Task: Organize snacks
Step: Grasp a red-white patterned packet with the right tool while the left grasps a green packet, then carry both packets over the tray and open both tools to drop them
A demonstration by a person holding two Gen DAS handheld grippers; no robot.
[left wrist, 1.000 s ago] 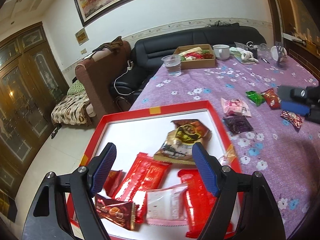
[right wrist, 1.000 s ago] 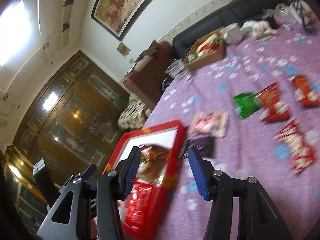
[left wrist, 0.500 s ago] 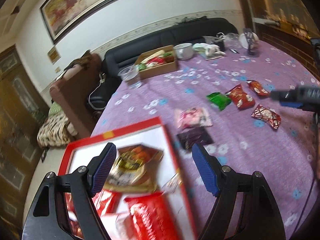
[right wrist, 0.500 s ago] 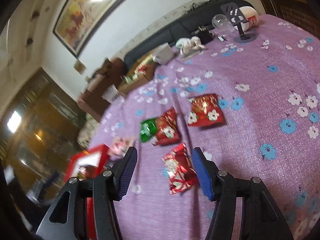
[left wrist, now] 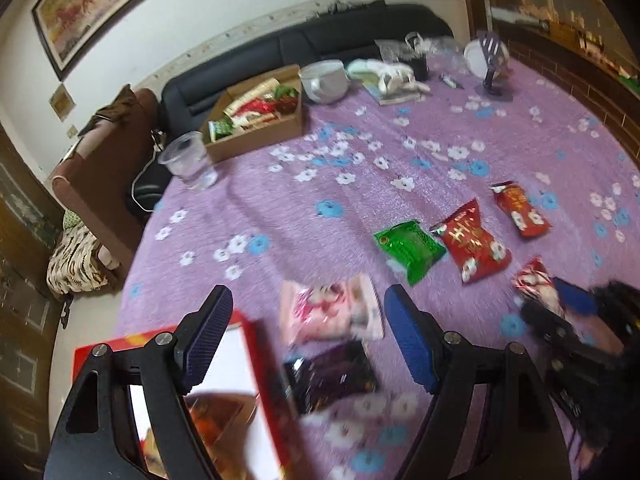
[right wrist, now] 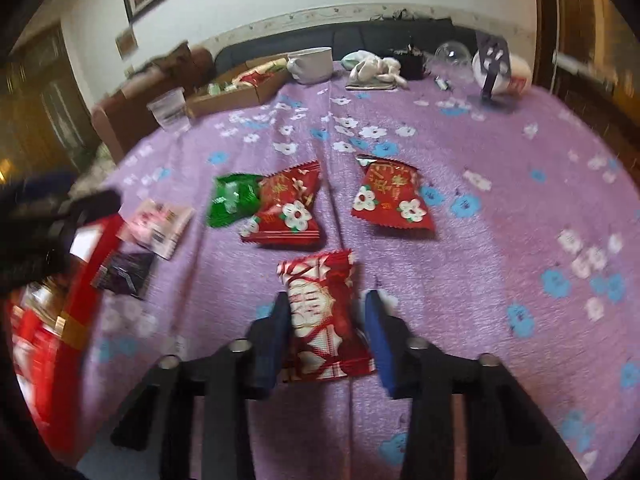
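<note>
Loose snack packets lie on the purple flowered tablecloth (left wrist: 304, 208). My right gripper (right wrist: 326, 320) straddles a red-and-white packet (right wrist: 320, 312) lying on the cloth; its fingers stand on either side, not clearly pressing it. That packet also shows in the left wrist view (left wrist: 534, 284). My left gripper (left wrist: 308, 340) is open and empty above a pink packet (left wrist: 332, 312) and a dark purple packet (left wrist: 332, 376). The red tray (left wrist: 264, 380) with snacks is at lower left. A green packet (left wrist: 410, 248) and two red packets (left wrist: 474, 240) (left wrist: 520, 210) lie further right.
A cardboard box of snacks (left wrist: 256, 120), a clear plastic cup (left wrist: 188, 160), a white bowl (left wrist: 324, 78) and a cloth bundle (left wrist: 388, 76) stand at the table's far side. A black sofa (left wrist: 320, 48) and brown armchair (left wrist: 104, 160) lie beyond.
My left gripper has swung right, from over the tray to over the pink and purple packets. My right gripper has moved onto the red-and-white packet and its fingers have narrowed around it.
</note>
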